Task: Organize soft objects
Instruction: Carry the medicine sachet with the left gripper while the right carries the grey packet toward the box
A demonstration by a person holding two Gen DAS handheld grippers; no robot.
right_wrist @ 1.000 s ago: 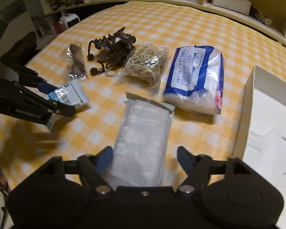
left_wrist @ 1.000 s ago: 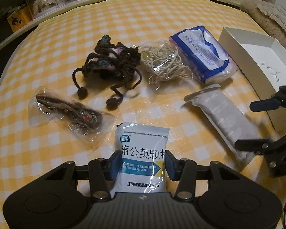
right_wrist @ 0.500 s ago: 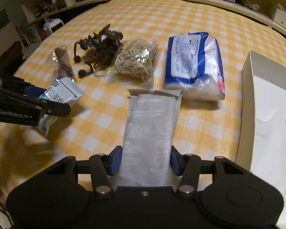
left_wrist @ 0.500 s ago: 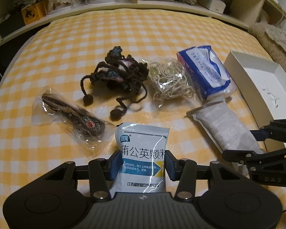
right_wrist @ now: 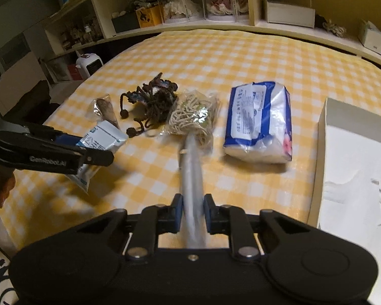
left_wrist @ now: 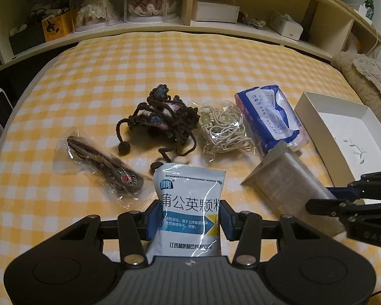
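Packets were held in both grippers. The left gripper [left_wrist: 189, 219] had its pads clamped on the sides of a white and blue medicine sachet [left_wrist: 190, 203], low in the middle of the left wrist view. The right gripper [right_wrist: 193, 212] had just been closing, and its jaws now squeezed a grey foil pouch [right_wrist: 191, 178] between them, low in the middle of the right wrist view.

From the right wrist camera the pouch looked narrow and blurred, almost edge-on. The left wrist camera showed its broad grey face [left_wrist: 284, 183] at lower right, with its far end raised off the cloth. The right wrist view also showed, at left, the left gripper [right_wrist: 99, 150] from the side with the sachet [right_wrist: 101, 142] hanging in it, and part of a hand [right_wrist: 0, 185] at the left edge.

Behind the sachet, on the yellow checked cloth [left_wrist: 165, 71], lay a dark ornament in a clear bag [left_wrist: 101, 165], a dark knitted cord bundle [left_wrist: 162, 122], a bag of pale cord [left_wrist: 226, 132] and a blue tissue pack [left_wrist: 269, 117] in a row. A white open box [left_wrist: 315, 124] stood at the right edge. Shelves [left_wrist: 216, 10] filled the top of the frame.
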